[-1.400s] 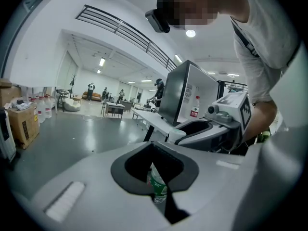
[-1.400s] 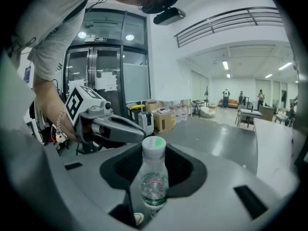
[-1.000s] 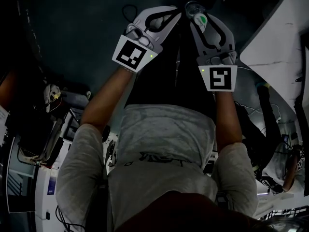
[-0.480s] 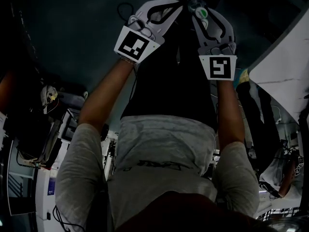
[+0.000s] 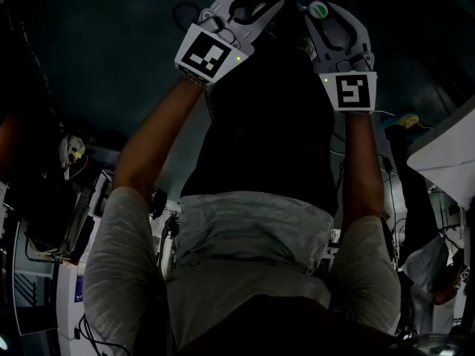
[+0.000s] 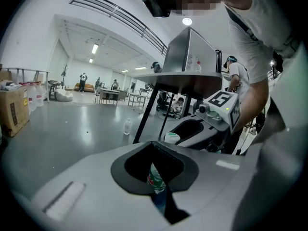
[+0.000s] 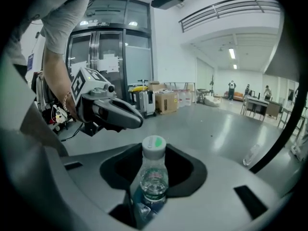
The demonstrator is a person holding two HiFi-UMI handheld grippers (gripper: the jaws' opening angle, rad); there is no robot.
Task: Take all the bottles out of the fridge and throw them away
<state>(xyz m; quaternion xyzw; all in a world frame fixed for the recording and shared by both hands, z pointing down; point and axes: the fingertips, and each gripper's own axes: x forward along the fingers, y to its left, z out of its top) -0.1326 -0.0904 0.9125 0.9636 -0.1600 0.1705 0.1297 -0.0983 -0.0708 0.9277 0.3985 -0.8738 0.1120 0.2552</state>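
The label on the bottle is illegible.

A clear bottle with a green-spotted white cap and green-banded label stands upright, clamped in the right gripper. A second bottle, showing only its green label, is pinched in the left gripper. A third bottle stands on the floor.

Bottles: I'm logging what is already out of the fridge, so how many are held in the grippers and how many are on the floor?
Held between jaws: 2, the left-held bottle and the right-held bottle.
On the floor: 1, the floor bottle.
Total: 3.
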